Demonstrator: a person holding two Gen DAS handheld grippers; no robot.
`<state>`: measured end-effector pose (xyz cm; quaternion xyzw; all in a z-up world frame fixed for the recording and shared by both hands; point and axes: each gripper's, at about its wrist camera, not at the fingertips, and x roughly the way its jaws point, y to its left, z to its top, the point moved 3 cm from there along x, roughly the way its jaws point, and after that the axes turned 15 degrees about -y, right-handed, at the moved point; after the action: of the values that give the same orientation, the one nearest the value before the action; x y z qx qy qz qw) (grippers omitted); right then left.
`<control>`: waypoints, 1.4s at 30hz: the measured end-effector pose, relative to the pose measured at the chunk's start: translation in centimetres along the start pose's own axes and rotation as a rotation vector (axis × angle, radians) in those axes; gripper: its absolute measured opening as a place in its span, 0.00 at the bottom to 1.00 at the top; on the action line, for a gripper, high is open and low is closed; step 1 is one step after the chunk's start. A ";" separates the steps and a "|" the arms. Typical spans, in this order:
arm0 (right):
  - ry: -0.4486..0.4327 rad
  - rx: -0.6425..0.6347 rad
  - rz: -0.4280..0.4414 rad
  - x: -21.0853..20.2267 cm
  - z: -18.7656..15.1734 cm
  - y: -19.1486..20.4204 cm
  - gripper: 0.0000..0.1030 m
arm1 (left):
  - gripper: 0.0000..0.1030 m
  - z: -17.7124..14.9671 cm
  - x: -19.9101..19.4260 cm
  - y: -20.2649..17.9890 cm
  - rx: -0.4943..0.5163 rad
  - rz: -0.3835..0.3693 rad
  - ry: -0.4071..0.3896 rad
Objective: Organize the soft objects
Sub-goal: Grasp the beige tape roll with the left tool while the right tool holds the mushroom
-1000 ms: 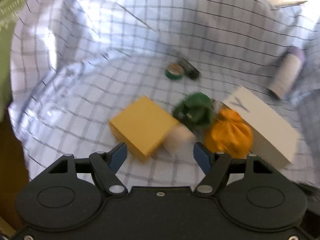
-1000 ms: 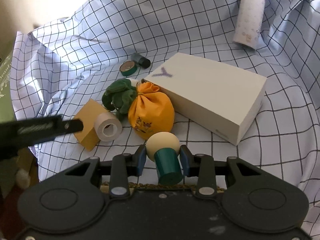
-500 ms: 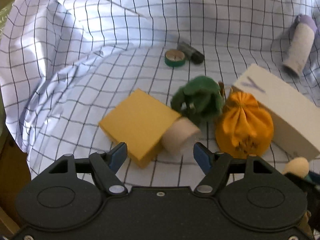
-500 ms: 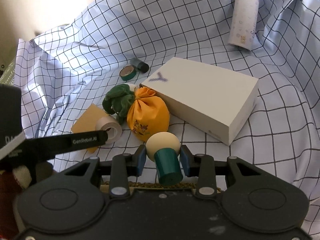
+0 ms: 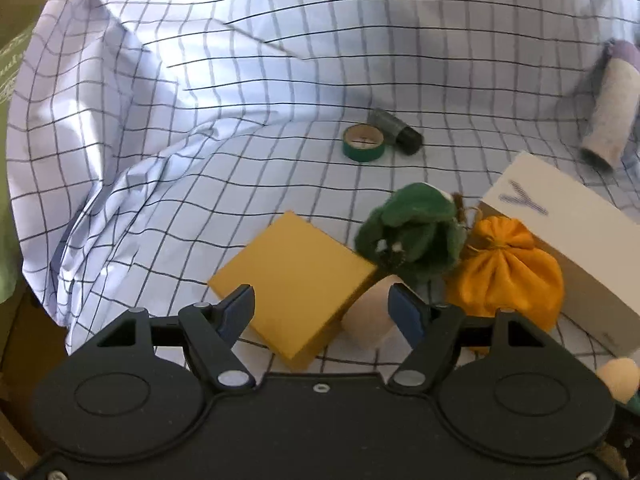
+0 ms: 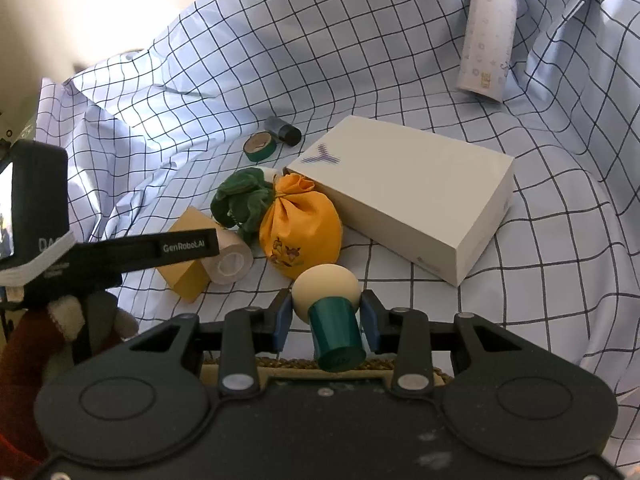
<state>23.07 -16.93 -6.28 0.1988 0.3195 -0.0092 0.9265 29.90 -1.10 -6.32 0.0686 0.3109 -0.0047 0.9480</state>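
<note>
- The right gripper (image 6: 325, 315) has its fingers pinching a small mushroom-shaped toy (image 6: 330, 306), cream round cap forward, teal stem back between the pads; a woven basket rim (image 6: 296, 368) shows just under it.
- That toy looks light and squashy at the cap, firmer at the stem, so the stem is the sound place to hold, as now.
- The left gripper (image 5: 322, 314) has its fingers spread with nothing between the pads; it hangs over the near edge of a yellow box (image 5: 294, 276) and a beige tape roll (image 5: 370, 316), neither of them soft.
- The soft things left on the checked cloth (image 5: 200, 120) are a green plush toy (image 5: 412, 232) and an orange drawstring pouch (image 5: 508, 276), touching each other, the pouch against a white box (image 6: 404, 196).
- The plush lies just beyond the left fingers, ahead and toward the right-hand pad; the pouch is further right.
- Both should be light and yielding: I would take the plush across its bulk and the pouch at its gathered neck, where the fabric will not slide.
- A green tape ring (image 5: 363, 148), a dark cylinder (image 5: 394, 130) and a lilac-capped bottle (image 6: 488, 32) lie well apart.
</note>
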 end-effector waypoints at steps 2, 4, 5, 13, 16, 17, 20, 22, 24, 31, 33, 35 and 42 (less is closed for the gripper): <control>0.005 0.009 0.000 0.0 0.0 -0.2 0.35 | 0.68 -0.4 -0.4 -0.4 0.004 -0.036 0.016; 0.005 0.013 -0.004 0.1 0.0 -0.3 0.35 | 0.68 -1.0 -0.6 -0.8 -0.004 -0.085 0.057; 0.003 0.013 -0.006 0.0 0.1 -0.3 0.35 | 0.68 -1.2 -0.7 -0.8 -0.013 -0.098 0.073; 0.011 0.023 -0.016 0.0 -0.1 -0.6 0.35 | 0.67 -1.0 -2.4 0.0 -0.082 -0.180 0.058; 0.013 0.024 -0.016 0.1 -0.1 -0.6 0.35 | 0.66 -0.9 -1.9 -0.5 -0.077 -0.209 0.065; 0.013 0.024 -0.016 0.0 -0.1 -0.5 0.35 | 0.64 -1.0 -1.8 -0.7 -0.071 -0.216 0.067; 0.016 0.025 -0.016 0.1 0.0 -0.5 0.36 | 0.63 -1.3 -1.3 -1.5 -0.052 -0.242 0.074; 0.018 0.025 -0.017 0.1 0.0 -0.6 0.36 | 0.61 -1.6 -1.0 -1.9 -0.043 -0.255 0.083; 0.019 0.026 -0.017 0.2 0.1 -0.7 0.36 | 0.57 -1.8 -0.5 -2.1 -0.037 -0.261 0.096; 0.027 0.026 -0.019 0.2 -0.2 -0.6 0.36 | 0.45 -2.6 0.9 -2.2 -0.028 -0.274 0.117; 0.029 0.024 -0.019 0.2 -0.3 -0.6 0.36 | 0.45 -2.6 1.0 -2.2 -0.030 -0.280 0.109; 0.031 0.023 -0.017 0.1 -0.3 -0.6 0.36 | 0.45 -2.6 0.8 -2.1 -0.033 -0.281 0.104; 0.015 0.026 -0.016 -1.2 -0.2 -0.8 0.36 | 0.45 -2.3 -1.6 -1.7 -0.048 -0.294 0.084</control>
<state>21.83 -17.72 -6.01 0.2085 0.3280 -0.0191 0.9212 27.13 -2.49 -7.44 -0.0003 0.3567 -0.1330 0.9247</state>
